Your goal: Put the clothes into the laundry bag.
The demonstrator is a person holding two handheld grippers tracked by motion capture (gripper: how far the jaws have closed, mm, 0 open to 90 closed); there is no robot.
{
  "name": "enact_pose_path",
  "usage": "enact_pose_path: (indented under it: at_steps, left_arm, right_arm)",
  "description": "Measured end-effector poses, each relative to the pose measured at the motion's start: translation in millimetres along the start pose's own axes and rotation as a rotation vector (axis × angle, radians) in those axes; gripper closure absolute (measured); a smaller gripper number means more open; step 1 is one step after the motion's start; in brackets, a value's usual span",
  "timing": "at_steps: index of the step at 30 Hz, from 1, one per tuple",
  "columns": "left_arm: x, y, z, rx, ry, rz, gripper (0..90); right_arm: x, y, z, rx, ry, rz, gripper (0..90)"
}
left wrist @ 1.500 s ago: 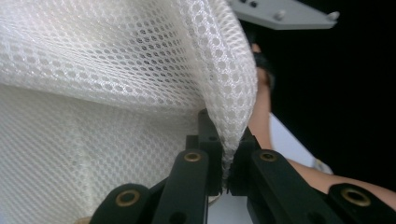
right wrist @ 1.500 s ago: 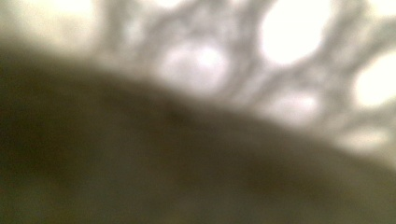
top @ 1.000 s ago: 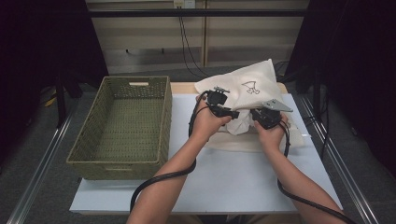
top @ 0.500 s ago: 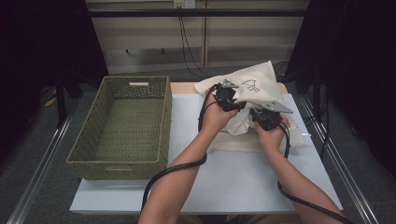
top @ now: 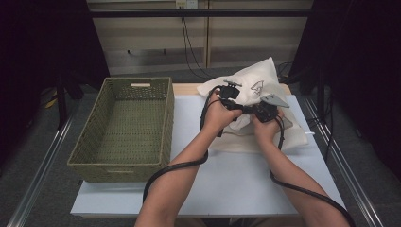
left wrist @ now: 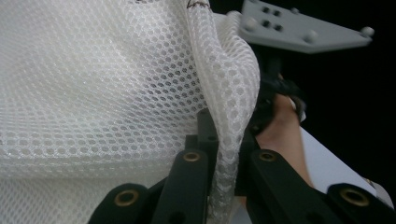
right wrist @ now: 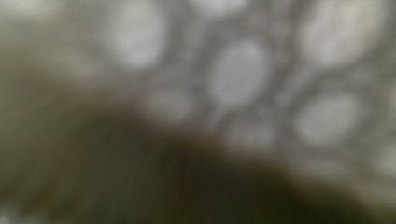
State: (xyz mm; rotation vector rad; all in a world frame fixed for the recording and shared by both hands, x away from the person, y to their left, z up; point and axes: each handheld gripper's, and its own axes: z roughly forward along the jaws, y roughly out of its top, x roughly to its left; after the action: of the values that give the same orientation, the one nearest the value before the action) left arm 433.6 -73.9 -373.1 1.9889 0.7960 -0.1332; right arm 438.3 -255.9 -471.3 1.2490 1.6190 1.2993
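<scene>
A white mesh bag (top: 257,80) lies at the back right of the white table (top: 236,179), with its near part lifted and bunched between the two hands. My left gripper (top: 239,106) has just been closing. In the left gripper view its black jaws (left wrist: 226,140) pinch a folded edge of the mesh bag (left wrist: 93,84). My right gripper (top: 262,112) sits right beside it, and its grey plate (left wrist: 299,28) shows past the fold. In the right gripper view, blurred mesh (right wrist: 238,70) lies against the lens and hides the jaws.
A green woven basket (top: 168,118) stands on the left half of the table with nothing in it. Black cables trail from both grippers along the forearms. Rails run along both table sides, and dark shelving stands behind.
My left gripper has shifted right toward the right gripper. The right hand has edged left, so the two now meet over the bunched mesh.
</scene>
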Motion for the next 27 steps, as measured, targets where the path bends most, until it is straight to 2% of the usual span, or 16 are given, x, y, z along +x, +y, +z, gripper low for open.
enact_pose_path:
  at_steps: [3,5,7,10,15,17,19,24,27]
  left_arm:
    - [3.4,3.6,-3.6,0.000,0.018,-0.001,87.9]
    - [7.1,4.2,-3.9,0.000,0.034,-0.008,87.8]
    - [9.0,2.8,-3.1,-0.003,0.052,-0.006,87.7]
    - [11.0,-1.0,0.0,-0.008,0.065,-0.013,87.6]
    - [7.7,-6.3,4.7,0.014,0.094,0.027,87.2]
    - [6.8,-8.5,4.8,0.007,0.113,0.038,87.0]
    - [6.9,-9.7,4.3,0.002,0.117,0.028,86.8]
    - [6.9,-12.1,2.1,0.002,0.145,0.040,86.4]
    - [6.2,-13.7,1.3,-0.001,0.154,0.037,86.2]
  right_arm:
    - [-0.9,6.4,14.5,-0.004,-0.005,0.007,85.7]
    - [-2.1,8.8,20.2,0.002,0.013,-0.016,85.5]
    - [-2.8,7.9,21.1,0.018,0.032,-0.016,85.1]
    - [-3.5,5.1,12.1,0.036,0.046,-0.024,82.6]
    - [-5.5,1.6,-7.3,0.094,0.075,-0.051,75.9]
    - [-6.2,0.8,-14.3,0.117,0.084,-0.052,72.4]
    - [-6.3,0.3,-23.8,0.142,0.090,-0.045,66.9]
    - [-0.7,-0.4,-43.3,0.162,0.106,-0.055,55.4]
    - [2.2,0.0,-52.5,0.168,0.119,-0.036,50.1]
